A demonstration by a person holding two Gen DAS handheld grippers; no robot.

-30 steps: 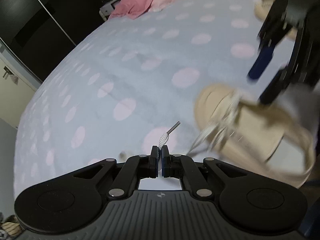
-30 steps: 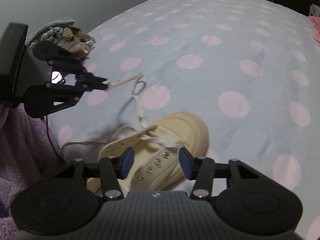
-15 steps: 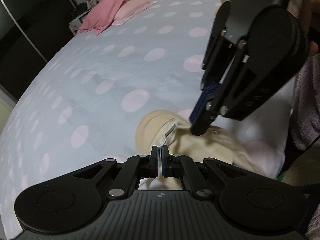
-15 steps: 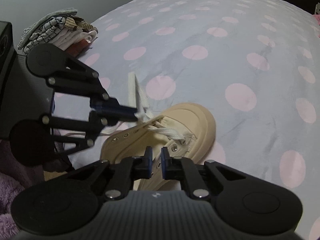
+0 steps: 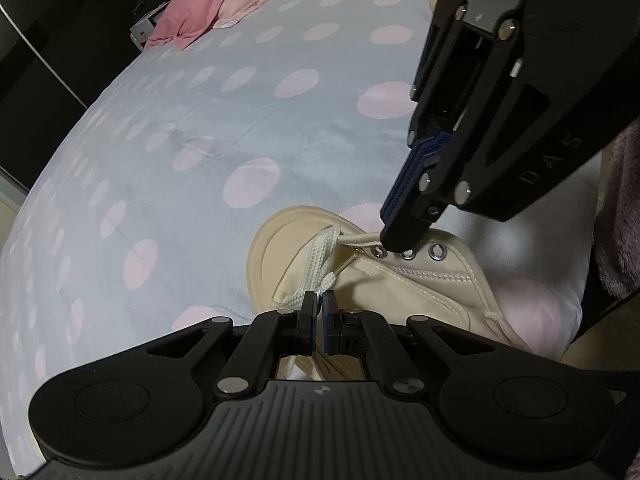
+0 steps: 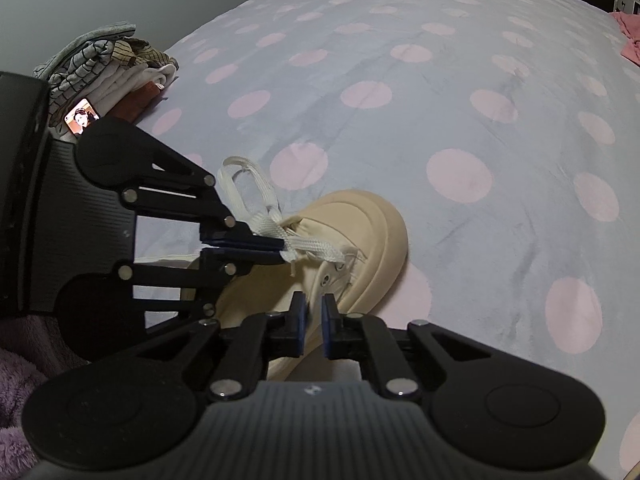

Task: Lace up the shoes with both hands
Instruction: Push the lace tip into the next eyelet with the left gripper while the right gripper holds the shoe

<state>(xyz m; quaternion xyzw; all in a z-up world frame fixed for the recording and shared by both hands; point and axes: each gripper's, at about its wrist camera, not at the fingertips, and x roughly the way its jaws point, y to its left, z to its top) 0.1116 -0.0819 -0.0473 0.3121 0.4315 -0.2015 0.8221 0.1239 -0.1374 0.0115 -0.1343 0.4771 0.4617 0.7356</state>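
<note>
Shoe [image 5: 400,280] on dotted sheet [image 5: 200,128]. Left gripper [image 5: 319,300] pinches lace [image 5: 320,256]. Right gripper [image 6: 314,312] narrowly parted over eyelet flap, grip unclear. Only right view shows clothes pile [image 6: 116,68].

A pale blue bedsheet with pink polka dots [image 6: 460,92] covers the bed. Two pink pillows [image 5: 224,4] lie at its far end beside a dark wardrobe [image 5: 44,40]. A stack of folded clothes [image 6: 116,68] sits near a small lit phone screen [image 6: 82,116]. Purple fleece fabric [image 6: 16,392] lies at the near edge.
</note>
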